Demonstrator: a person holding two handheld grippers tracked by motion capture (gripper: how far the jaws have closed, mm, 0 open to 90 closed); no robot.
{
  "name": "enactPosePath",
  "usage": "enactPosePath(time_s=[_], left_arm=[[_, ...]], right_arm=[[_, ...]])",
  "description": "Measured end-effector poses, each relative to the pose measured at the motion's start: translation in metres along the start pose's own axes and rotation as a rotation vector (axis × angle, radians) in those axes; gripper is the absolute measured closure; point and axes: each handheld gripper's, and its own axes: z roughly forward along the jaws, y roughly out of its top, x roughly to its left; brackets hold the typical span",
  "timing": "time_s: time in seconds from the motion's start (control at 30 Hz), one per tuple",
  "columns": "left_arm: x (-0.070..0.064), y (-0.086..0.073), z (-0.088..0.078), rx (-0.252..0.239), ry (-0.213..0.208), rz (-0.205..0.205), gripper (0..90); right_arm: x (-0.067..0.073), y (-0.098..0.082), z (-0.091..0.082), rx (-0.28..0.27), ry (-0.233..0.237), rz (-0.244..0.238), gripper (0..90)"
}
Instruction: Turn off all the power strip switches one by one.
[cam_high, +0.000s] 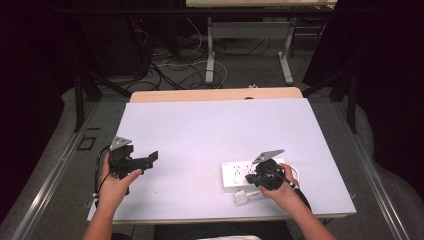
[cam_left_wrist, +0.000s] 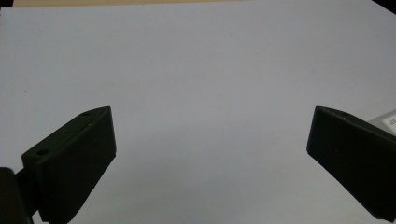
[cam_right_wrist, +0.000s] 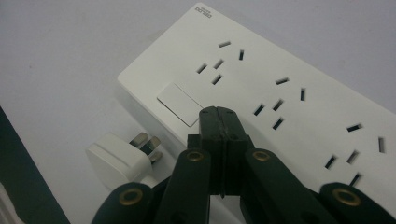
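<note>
Right hand-held gripper (cam_right_wrist: 219, 122) closed, over power strip (cam_right_wrist: 289, 93)

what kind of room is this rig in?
Probably a lab or workshop. A white-topped work table stands on grey floor, tangled cables run behind it, and black curtains close in the sides.

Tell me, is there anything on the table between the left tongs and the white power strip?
No. In the high view, just bare white tabletop lies between the open left tongs and the white plastic power strip.
</note>
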Motion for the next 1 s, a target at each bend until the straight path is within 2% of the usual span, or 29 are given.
enactPosePath(time_s=[0.07,0.1,0.17,0.37,0.4,0.53,0.8,0.87,0.9,1.0], left_arm=[[0.000,-0.001,0.000,0.008,0.001,0.003,1.3],[-0.001,0.000,0.000,0.008,-0.001,0.005,1.3],[-0.002,0.001,0.000,0.001,-0.005,0.003,1.3],[0.000,0.000,-0.001,-0.005,0.000,0.002,1.3],[0.000,0.001,-0.002,-0.003,0.000,0.002,1.3],[0.000,0.001,-0.002,-0.007,0.000,-0.001,1.3],[0.000,0.001,-0.003,-0.010,0.001,0.000,1.3],[0.001,0.002,-0.004,-0.008,-0.001,-0.002,1.3],[0.001,0.002,-0.004,-0.013,0.002,-0.001,1.3],[0.001,0.002,-0.004,-0.010,0.001,-0.003,1.3]], right_arm=[[0.000,0.000,-0.001,0.017,-0.002,0.004,90.0],[-0.001,0.000,-0.001,-0.006,-0.001,0.006,90.0],[-0.001,0.001,-0.004,0.001,0.001,0.006,90.0],[0.002,0.006,-0.008,-0.039,-0.003,-0.003,90.0],[0.002,0.007,-0.009,-0.019,0.001,-0.006,90.0],[0.003,0.008,-0.010,-0.045,-0.006,-0.010,90.0],[0.005,0.013,-0.009,-0.038,0.005,-0.024,90.0],[0.007,0.015,-0.010,-0.017,0.005,-0.029,90.0],[0.008,0.016,-0.009,-0.033,0.004,-0.027,90.0],[0.010,0.020,-0.008,-0.030,0.010,-0.033,90.0]])
